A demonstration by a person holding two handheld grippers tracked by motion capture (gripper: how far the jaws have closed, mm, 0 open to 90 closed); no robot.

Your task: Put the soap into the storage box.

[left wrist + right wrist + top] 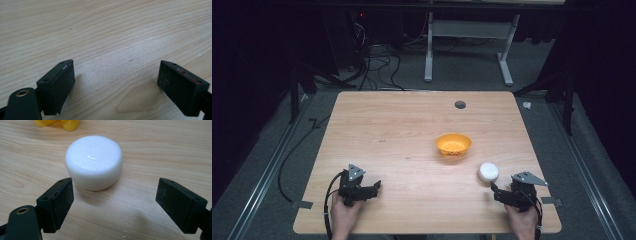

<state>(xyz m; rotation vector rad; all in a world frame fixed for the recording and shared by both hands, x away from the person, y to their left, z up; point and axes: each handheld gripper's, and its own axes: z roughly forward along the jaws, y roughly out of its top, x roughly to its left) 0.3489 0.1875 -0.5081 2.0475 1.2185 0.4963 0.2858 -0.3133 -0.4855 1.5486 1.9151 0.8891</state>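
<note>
Two hand-held grippers are resting low on the wooden surface (pixel 402 130): left gripper (pixel 374 187) gaping, jaws empty; right gripper (pixel 494 191) spread wide, facing the white puck (pixel 488 171) near the orange bowl (pixel 453 144).

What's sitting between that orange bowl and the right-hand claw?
A white puck lies between the orange bowl and the right gripper, seen in the high view and right gripper view.
</note>
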